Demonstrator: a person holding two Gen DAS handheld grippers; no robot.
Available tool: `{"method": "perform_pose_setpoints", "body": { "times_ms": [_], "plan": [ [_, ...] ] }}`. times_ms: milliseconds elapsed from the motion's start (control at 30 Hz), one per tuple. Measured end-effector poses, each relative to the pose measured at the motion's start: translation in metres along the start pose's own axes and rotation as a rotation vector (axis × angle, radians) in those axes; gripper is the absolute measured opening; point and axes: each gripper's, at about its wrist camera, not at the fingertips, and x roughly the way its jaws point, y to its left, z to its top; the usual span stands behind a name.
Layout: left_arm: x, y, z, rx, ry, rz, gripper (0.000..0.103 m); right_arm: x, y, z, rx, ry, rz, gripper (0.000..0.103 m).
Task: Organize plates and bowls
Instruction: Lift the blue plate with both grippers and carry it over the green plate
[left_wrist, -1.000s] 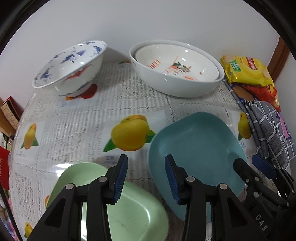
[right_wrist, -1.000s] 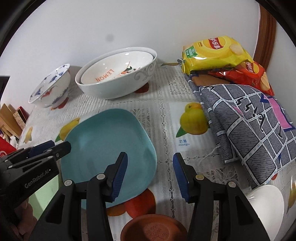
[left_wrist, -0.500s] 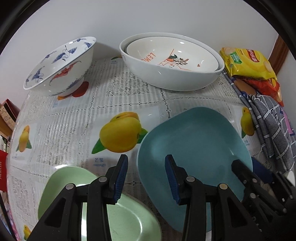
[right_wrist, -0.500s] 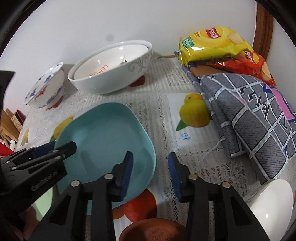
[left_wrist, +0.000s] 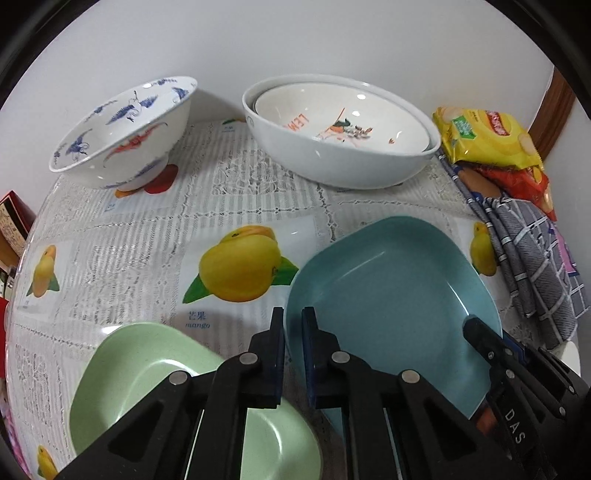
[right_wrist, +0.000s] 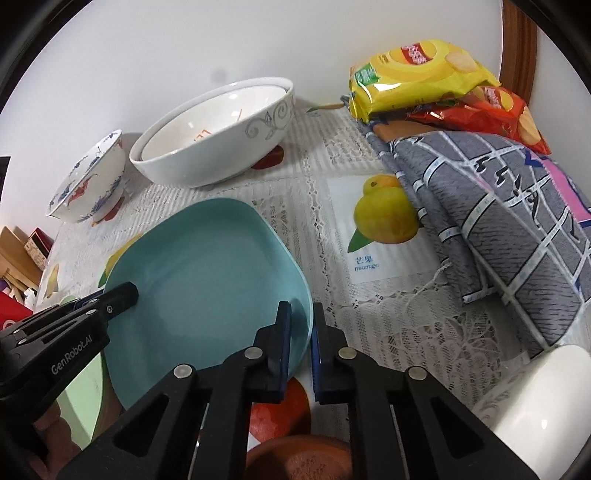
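A square teal plate (left_wrist: 388, 288) (right_wrist: 207, 273) lies on the mango-print tablecloth between both grippers. My left gripper (left_wrist: 293, 321) (right_wrist: 122, 295) has its jaws closing tight on the plate's left rim. My right gripper (right_wrist: 301, 314) (left_wrist: 480, 332) has its jaws closing on the right rim, and the pads press on that edge. A pale green plate (left_wrist: 147, 369) (right_wrist: 79, 387) sits under and left of the left gripper. At the back stand a blue-and-red patterned bowl (left_wrist: 125, 133) (right_wrist: 88, 184) and two nested white bowls (left_wrist: 340, 136) (right_wrist: 218, 136).
Yellow and red snack bags (right_wrist: 417, 77) and a folded grey checked cloth (right_wrist: 498, 203) fill the right side. A brown dish (right_wrist: 295, 458) and a white cup (right_wrist: 535, 398) sit near the front edge. Boxes (left_wrist: 14, 221) stand beyond the table's left edge.
Both grippers went from open to shut on opposite rims of the teal plate. Neither hand shifted much.
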Motion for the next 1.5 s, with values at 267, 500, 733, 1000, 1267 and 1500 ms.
{"method": "perform_pose_setpoints", "body": {
  "times_ms": [267, 500, 733, 1000, 1267, 1500],
  "plan": [
    [-0.045, 0.004, -0.005, 0.001, -0.049, -0.024, 0.009, -0.045, 0.002, -0.003, 0.031, -0.059, 0.038, 0.009],
    [-0.087, 0.004, -0.019, 0.005, -0.086, -0.031, 0.009, -0.091, 0.010, -0.017, 0.028, -0.099, 0.025, 0.009],
    [-0.123, 0.007, -0.039, 0.018, -0.116, -0.040, 0.009, -0.131, 0.017, -0.035, 0.032, -0.128, 0.024, 0.009],
    [-0.154, 0.016, -0.060, 0.020, -0.144, -0.048, 0.009, -0.162, 0.027, -0.059, 0.043, -0.147, 0.025, 0.009],
    [-0.166, 0.033, -0.073, 0.002, -0.150, -0.038, 0.009, -0.174, 0.041, -0.072, 0.040, -0.153, 0.036, 0.009],
    [-0.170, 0.049, -0.078, -0.018, -0.152, -0.034, 0.009, -0.174, 0.055, -0.074, 0.029, -0.154, 0.050, 0.008]
  ]
}}
